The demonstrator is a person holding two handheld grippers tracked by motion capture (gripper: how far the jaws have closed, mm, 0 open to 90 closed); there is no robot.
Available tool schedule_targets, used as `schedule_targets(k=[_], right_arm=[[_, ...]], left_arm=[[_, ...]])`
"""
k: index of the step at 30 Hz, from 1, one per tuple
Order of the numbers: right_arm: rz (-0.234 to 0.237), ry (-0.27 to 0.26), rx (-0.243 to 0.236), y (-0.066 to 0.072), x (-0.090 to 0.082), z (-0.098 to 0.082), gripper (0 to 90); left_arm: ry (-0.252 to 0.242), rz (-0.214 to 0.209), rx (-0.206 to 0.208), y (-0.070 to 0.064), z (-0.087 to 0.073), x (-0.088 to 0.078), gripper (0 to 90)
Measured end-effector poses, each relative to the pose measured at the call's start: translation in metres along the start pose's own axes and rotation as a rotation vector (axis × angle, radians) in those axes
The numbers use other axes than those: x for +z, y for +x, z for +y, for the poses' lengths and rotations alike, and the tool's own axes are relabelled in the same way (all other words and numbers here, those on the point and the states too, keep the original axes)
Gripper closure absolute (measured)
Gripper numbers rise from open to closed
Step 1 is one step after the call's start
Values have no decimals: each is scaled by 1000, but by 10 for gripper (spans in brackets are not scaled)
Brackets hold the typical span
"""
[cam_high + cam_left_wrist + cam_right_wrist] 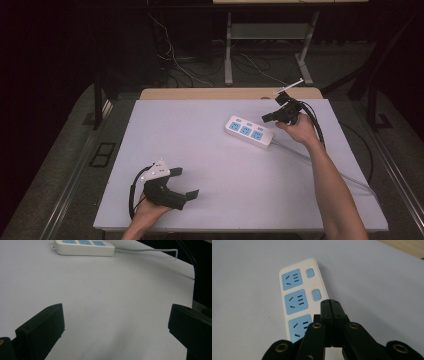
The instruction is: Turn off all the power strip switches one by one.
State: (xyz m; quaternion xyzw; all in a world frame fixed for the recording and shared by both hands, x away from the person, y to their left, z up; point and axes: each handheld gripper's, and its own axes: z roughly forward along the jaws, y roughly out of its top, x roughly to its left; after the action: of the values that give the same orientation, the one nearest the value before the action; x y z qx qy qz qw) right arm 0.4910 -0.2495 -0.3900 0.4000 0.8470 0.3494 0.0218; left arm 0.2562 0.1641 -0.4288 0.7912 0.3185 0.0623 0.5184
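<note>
While your left gripper (pixel 186 183) rests near the front left of the table (pixel 215 165) with its jaws spread wide and nothing between them, your right gripper (pixel 331 305) has its jaws pressed flat together, holding nothing. In the right gripper view those closed tips sit over the strip (pixel 300 297), at the switch column beside the nearest blue socket, just past the second switch (pixel 316 294); whether they touch the strip you cannot tell. The strip lies flat toward the far right of the table, three blue sockets up, its cord (pixel 147 250) trailing off to the right edge. Your left gripper is well apart from it.
</note>
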Motion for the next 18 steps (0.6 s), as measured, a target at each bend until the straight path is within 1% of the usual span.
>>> schedule_targets(k=[7,9,14,18], right_arm=[[21,17,11,-2,8,-2,900],[32,29,13,-1,13,-4,900],[34,49,4,0,20,-6,900],[32,66,8,1,25,-8,900]], left_arm=[[0,0,-1,0,0,0,0],[0,0,-1,0,0,0,0],[1,1,-4,1,0,0,0],[0,2,-7,1,0,0,0]])
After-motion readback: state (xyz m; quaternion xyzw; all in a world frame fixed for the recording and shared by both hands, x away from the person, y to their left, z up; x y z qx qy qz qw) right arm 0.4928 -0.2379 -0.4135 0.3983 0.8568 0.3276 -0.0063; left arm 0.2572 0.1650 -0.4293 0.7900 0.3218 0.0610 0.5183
